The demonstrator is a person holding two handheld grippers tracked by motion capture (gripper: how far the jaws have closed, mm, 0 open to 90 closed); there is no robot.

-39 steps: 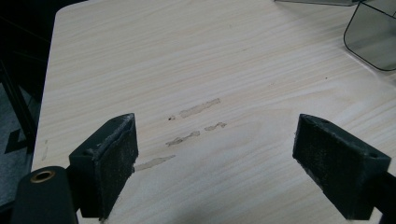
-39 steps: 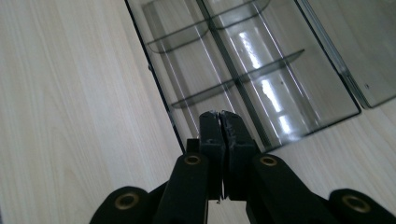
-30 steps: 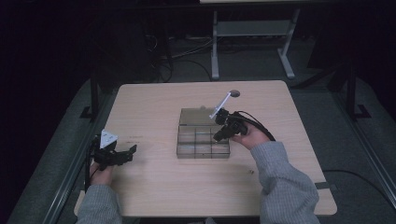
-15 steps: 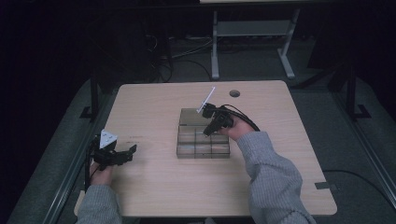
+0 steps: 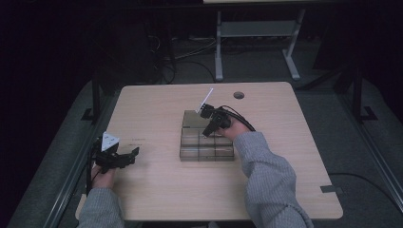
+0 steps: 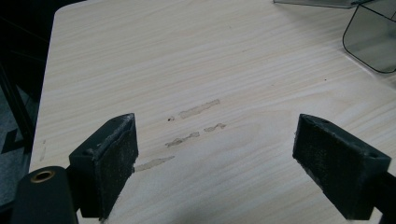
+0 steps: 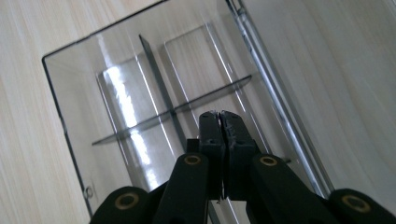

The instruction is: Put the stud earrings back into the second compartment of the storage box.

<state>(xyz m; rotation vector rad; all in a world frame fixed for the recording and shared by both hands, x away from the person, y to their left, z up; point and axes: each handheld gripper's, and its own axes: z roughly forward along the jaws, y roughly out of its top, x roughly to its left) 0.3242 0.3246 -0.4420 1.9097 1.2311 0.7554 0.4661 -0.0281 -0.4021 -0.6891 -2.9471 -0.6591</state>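
Note:
A clear plastic organiser box (image 5: 199, 151) with inner dividers lies at the middle of the wooden table (image 5: 157, 104). My right gripper (image 5: 207, 131) hovers over its far right part, jaws pressed together with nothing visible between them. In the right gripper view the shut tips (image 7: 219, 115) point down at the crossing dividers of the box (image 7: 116, 93). My left gripper (image 5: 134, 152) rests low at the table's left front, well apart from the box. Its jaws (image 6: 215, 126) stand wide open over bare wood, and a rounded corner of the clear box (image 6: 373, 42) shows at the upper right.
A round cable hole (image 5: 238, 95) sits near the table's far edge. Beyond the table stands a metal frame (image 5: 256, 33) on a dark floor with cables. Faint tape marks (image 6: 196, 126) lie on the wood ahead of the left gripper.
My right gripper has moved left from the box's right side to above its compartments, turning its grey plate leftward. The left gripper has stayed put.

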